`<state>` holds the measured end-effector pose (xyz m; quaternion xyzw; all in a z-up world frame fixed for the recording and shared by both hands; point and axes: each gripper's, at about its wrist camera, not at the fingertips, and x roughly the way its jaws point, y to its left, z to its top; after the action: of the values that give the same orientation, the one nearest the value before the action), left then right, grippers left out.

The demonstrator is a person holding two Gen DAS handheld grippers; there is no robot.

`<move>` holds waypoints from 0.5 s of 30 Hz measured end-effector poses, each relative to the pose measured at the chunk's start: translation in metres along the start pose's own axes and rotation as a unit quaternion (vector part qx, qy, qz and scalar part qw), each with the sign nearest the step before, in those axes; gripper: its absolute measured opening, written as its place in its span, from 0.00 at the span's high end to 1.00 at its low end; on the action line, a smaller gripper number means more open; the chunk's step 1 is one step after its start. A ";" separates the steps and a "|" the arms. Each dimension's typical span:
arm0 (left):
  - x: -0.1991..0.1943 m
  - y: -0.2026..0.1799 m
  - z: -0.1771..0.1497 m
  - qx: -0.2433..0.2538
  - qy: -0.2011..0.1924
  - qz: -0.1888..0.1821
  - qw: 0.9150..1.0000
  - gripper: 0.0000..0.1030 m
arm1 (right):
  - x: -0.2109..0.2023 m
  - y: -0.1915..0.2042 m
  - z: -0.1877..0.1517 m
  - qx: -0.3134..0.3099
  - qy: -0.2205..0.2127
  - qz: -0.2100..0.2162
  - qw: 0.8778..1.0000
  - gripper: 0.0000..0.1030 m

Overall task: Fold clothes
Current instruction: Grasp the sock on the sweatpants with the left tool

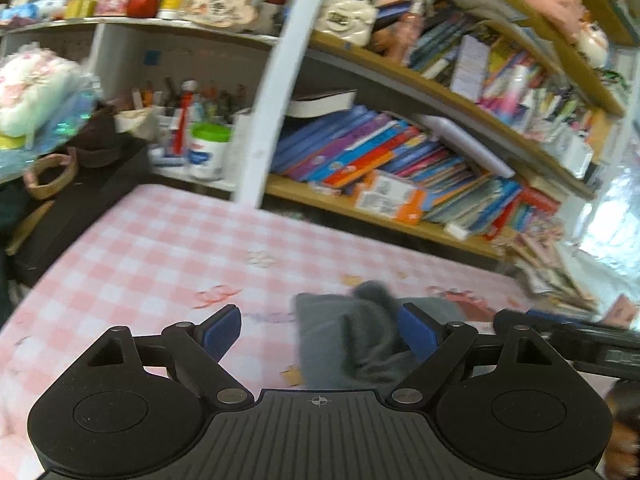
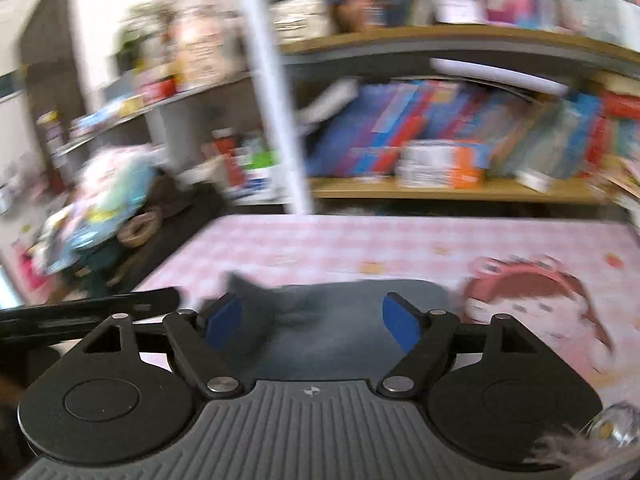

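Your left hand-held gripper [image 1: 320,338] stands wide open, blue pads well apart, nothing gripped. The grey knitted garment [image 1: 352,340] lies bunched on the pink-and-white checked cloth [image 1: 160,248] covering the worktop; one raised fold of it sits just beside your left gripper's right-hand pad, whether touching I cannot tell. Your right hand-held gripper [image 2: 312,326] also stands open, with the garment [image 2: 340,320] lying flatter between and below its pads, neither pad pressing on it. Beside the garment, to its right in the right wrist view, a pink cartoon figure [image 2: 532,292] is printed on the cloth. Beyond the garment, past the worktop's far edge, a wooden bookshelf [image 1: 400,208] holds slanting colourful books. The right wrist view is blurred.
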<state>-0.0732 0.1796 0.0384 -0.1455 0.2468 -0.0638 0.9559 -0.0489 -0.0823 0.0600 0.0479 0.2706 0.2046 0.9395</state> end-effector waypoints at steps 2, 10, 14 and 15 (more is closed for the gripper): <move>0.004 -0.010 0.000 0.008 0.000 -0.022 1.000 0.09 | 0.006 -0.016 -0.004 0.021 0.020 -0.043 0.999 0.22; 0.037 -0.035 -0.008 0.036 0.052 -0.016 0.998 0.09 | 0.027 -0.050 -0.025 0.055 0.118 -0.101 0.986 0.16; 0.044 -0.031 -0.011 0.013 0.058 -0.011 0.998 0.09 | 0.025 -0.053 -0.029 0.052 0.124 -0.100 0.986 0.12; 0.044 -0.029 -0.011 0.009 0.058 -0.007 0.998 0.10 | 0.026 -0.055 -0.029 0.053 0.125 -0.100 0.986 0.12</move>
<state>-0.0416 0.1402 0.0179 -0.1347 0.3005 -0.0815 0.9407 -0.0248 -0.1221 0.0118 0.0443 0.3999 0.0998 0.9100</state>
